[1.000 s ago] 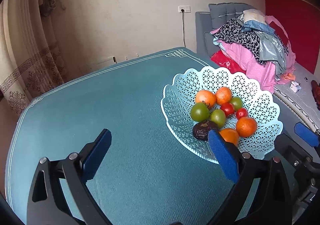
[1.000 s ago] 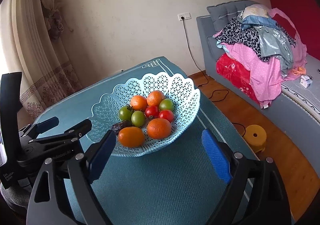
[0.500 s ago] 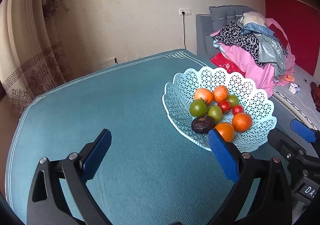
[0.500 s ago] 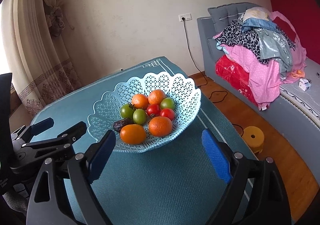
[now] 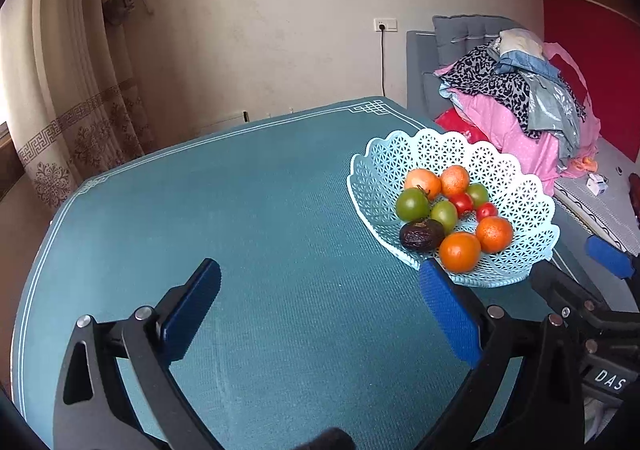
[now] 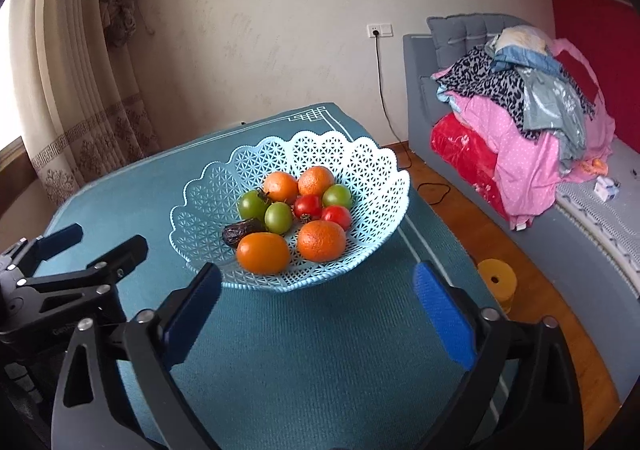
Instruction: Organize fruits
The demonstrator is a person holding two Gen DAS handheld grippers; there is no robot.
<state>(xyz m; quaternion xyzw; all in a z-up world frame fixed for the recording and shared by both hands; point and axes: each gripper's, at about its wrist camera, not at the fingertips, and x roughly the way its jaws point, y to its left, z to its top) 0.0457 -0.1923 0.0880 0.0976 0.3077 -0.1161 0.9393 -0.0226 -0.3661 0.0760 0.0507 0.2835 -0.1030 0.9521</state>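
White letters "DAS" mark the right tongs [image 5: 608, 382] body.

Left wrist view: looks forward and down from near table edge, over bare middle of table [image 5: 280, 210]; fruit basket [image 5: 516, 186] off to right, near far right corner. Right wrist view: same tilt, set further right, basket [image 6: 372, 166] centred and close, floor beyond right edge. Both share basket, wall, sofa with clothes; each catches other gripper at frame edge.
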